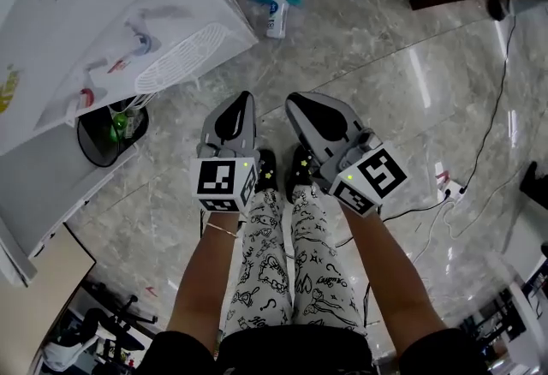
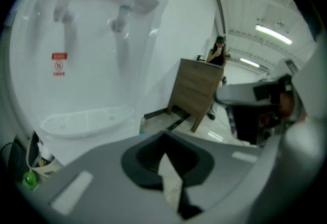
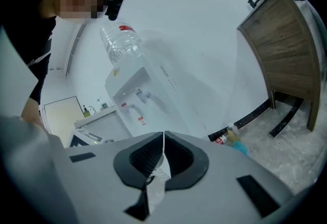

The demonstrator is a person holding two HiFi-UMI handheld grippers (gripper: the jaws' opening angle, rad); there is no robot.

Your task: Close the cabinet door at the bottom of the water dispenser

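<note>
So at this point both tools were just hanging over our shoes [image 1: 267, 169] in the middle of the frame; the left gripper [image 1: 246, 98] had its jaws pressed together on nothing, and the right gripper [image 1: 296, 99] was the same, clenched and empty; both gripper views backed that up. The water dispenser [image 1: 111, 14] sat in the upper left of the head view, drip tray [image 1: 180, 58] facing us; below the tray the cabinet [image 1: 94, 146] gaped as a dark opening at the left edge, with a green bottle [image 1: 117, 129] inside; the pale grey panel [image 1: 60, 185] running toward the lower left looked to us like the swung-out door, though we couldn't be sure from that angle.

Our take on doing it well: no grabbing needed; keep the jaws clenched and use the nearer left gripper as a pusher; land on the door's free edge, away from the hinge, and sweep it round its arc rather than shoving straight; check the green bottle wasn't poking out, or the door would likely bounce back; finish with a firm press until flush.
</note>
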